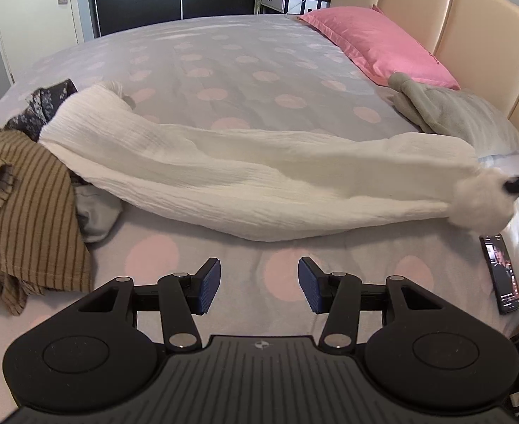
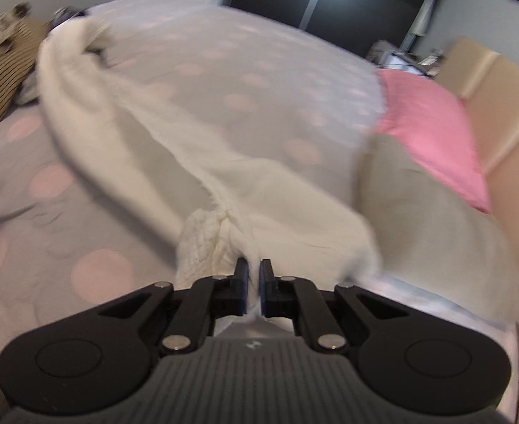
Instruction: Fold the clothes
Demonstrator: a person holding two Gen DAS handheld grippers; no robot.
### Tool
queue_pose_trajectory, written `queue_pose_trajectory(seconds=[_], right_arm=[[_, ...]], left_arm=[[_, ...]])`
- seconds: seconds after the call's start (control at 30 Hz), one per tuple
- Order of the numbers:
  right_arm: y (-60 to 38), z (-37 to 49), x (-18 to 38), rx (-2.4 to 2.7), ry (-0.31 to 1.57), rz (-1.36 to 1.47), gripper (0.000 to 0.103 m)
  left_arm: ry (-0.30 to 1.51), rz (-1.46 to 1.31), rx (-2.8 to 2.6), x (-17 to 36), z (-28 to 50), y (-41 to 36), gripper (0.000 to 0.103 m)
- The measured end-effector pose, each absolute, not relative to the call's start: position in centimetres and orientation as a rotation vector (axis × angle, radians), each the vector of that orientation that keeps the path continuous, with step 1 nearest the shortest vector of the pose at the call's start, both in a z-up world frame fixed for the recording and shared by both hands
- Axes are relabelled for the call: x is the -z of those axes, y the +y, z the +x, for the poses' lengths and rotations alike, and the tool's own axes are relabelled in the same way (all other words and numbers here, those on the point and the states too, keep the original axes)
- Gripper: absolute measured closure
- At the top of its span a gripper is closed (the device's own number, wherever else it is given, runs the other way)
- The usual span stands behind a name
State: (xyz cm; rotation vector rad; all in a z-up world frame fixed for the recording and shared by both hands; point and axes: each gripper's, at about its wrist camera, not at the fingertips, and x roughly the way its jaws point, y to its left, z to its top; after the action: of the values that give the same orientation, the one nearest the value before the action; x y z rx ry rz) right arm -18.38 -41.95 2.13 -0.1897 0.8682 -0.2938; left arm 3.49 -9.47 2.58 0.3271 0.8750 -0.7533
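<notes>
garment [image 1: 245, 183] across bed [image 1: 224, 60], pile [image 1: 30, 205] left

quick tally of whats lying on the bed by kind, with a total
clothes: 4 (white garment, striped garment, dark floral garment, small grey piece)
pillows: 2 (pink pillow, grey pillow)
phones: 1 (phone)
total: 7
</notes>
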Motion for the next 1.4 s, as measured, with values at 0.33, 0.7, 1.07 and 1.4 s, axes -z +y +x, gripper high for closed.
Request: queue_pose_trajectory(seconds=[0.33, 0.7, 1.07, 1.4], right_arm=[[-48.0, -26.1, -7.9, 0.623, 0.793, -0.28, 0.097], [-57.2, -31.3, 0.0, 0.874, 1.007, -0.094, 0.097], [-58.1, -29.2, 2.8, 0.873, 1.005, -0.078, 0.096], [-58.9, -27.2, 3.9, 0.872, 0.982, -0.076, 0.095]], left_arm=[[0.738, 0.468, 0.714, -4.2, 3.7, -9.9, 0.056], [0.735, 0.582, 0.732, -3.7, 5.1, -13.0, 0.052], [0.781, 0.572, 0.759, -1.6, 12.3, -21.4, 0.048], [1.013, 0.472, 0.662, 5.3, 20.9, -29.5, 0.048]])
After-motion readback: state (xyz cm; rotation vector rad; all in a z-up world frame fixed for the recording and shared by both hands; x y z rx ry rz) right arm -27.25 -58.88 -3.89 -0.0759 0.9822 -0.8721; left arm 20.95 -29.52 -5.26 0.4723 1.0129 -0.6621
